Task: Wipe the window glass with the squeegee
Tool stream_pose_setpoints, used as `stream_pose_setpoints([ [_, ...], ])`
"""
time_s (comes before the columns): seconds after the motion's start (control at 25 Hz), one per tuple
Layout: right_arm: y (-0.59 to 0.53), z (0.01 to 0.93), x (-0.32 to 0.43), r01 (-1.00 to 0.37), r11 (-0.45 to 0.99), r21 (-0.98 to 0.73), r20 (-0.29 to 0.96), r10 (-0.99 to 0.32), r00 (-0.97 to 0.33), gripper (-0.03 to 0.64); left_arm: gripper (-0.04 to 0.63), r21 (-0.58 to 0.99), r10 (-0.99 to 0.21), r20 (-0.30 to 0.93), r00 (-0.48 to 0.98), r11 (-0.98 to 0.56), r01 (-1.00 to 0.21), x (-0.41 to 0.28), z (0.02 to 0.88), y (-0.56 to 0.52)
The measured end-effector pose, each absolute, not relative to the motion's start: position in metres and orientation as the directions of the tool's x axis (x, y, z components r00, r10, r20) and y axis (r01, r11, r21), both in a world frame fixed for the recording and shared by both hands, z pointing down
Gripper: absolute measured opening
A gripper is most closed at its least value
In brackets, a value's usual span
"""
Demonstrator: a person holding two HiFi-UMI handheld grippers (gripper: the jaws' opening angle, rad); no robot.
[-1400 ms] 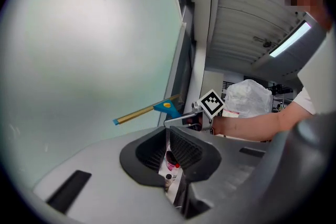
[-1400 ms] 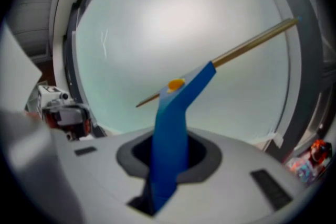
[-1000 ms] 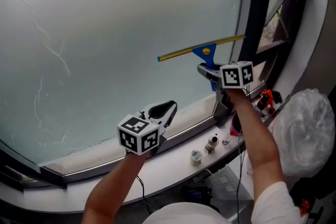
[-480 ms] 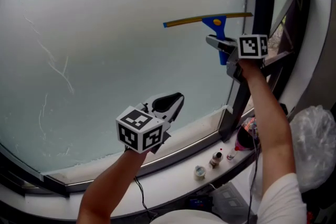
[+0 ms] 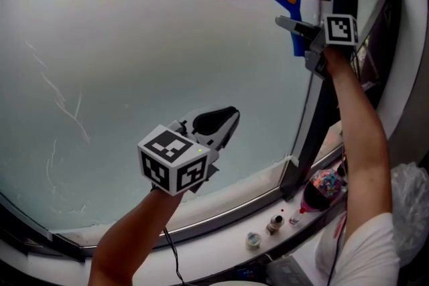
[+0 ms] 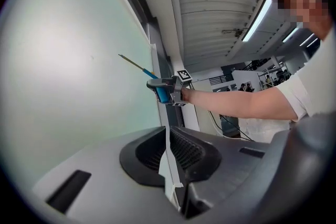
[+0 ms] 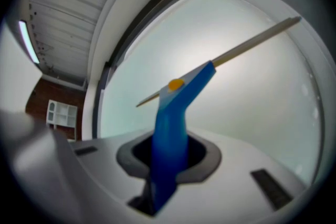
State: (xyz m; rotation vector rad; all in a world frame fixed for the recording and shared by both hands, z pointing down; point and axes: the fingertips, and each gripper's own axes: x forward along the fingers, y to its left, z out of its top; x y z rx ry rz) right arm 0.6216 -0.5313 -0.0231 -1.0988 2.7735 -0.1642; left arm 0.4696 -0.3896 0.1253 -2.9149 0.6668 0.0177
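A squeegee (image 5: 295, 18) with a blue handle and a thin yellowish blade lies against the frosted window glass (image 5: 134, 43), high at the right with the blade nearly level. My right gripper (image 5: 293, 26) is shut on the handle, arm stretched upward. In the right gripper view the blue handle (image 7: 170, 134) rises from between the jaws of my right gripper (image 7: 167, 168) to the blade on the glass (image 7: 252, 97). My left gripper (image 5: 220, 124) hangs lower in front of the pane, jaws together, holding nothing. The left gripper view shows the squeegee (image 6: 159, 92) and the glass (image 6: 63, 71).
A dark upright window post (image 5: 328, 97) stands just right of the squeegee. Below runs a white sill (image 5: 221, 211) with small bottles (image 5: 275, 223) and a pink-topped bottle (image 5: 320, 185). A white plastic bag (image 5: 412, 211) sits at the lower right.
My right gripper has lifted the squeegee up the glass and a little to the right, and the blade has levelled out. The left gripper has hardly moved.
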Motion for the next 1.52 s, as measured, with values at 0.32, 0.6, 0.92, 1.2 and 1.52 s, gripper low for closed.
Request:
stream_pose_setpoints([
  [0.32, -0.55, -0.086, 0.64, -0.659, 0.746, -0.102, -0.128, -0.666, -0.735, 0.084, 0.048, -0.189, -0.443, -0.077, 0.893, -0.873, -0.449, 0.491, 0.087, -0.41],
  [0.6, -0.554, -0.108, 0.64, -0.61, 0.79, -0.069, -0.127, -0.613, -0.78, 0.084, 0.048, -0.226, -0.441, -0.085, 0.894, -0.865, -0.448, 0.517, 0.077, -0.413],
  [0.92, -0.564, -0.105, 0.66, -0.597, 0.801, -0.051, -0.148, -0.597, -0.788, 0.084, 0.048, -0.222, -0.434, -0.049, 0.9, -0.873, -0.434, 0.532, 0.098, -0.425],
  [1.2, -0.57, -0.111, 0.653, -0.573, 0.819, -0.04, -0.124, -0.573, -0.81, 0.084, 0.048, -0.208, -0.413, -0.04, 0.91, -0.887, -0.412, 0.534, 0.102, -0.429],
  [1.52, -0.567, -0.096, 0.656, -0.553, 0.833, -0.01, -0.095, -0.552, -0.829, 0.084, 0.048, -0.179, -0.399, -0.037, 0.916, -0.9, -0.398, 0.54, 0.108, -0.433],
])
